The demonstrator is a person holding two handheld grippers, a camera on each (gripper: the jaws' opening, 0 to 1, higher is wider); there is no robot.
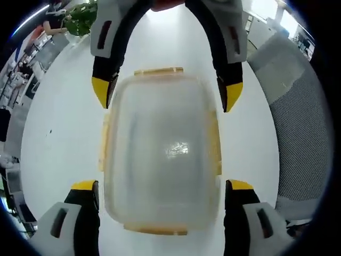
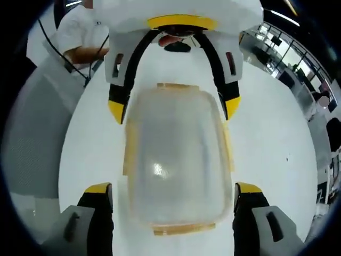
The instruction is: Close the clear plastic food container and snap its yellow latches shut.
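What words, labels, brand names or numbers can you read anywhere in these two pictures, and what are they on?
None can be read.
Clear plastic food container with yellow latches: no readable label or embossing, only a glare spot on the lid.
Left gripper and right gripper: grey, black and yellow, with no visible lettering.
Round white table: no visible print.

I see the clear plastic food container (image 1: 162, 154) (image 2: 176, 160) lying flat on the white table (image 1: 58, 133) (image 2: 272, 133), lid on, yellow latches (image 1: 158, 71) (image 2: 177, 85) along its four edges.
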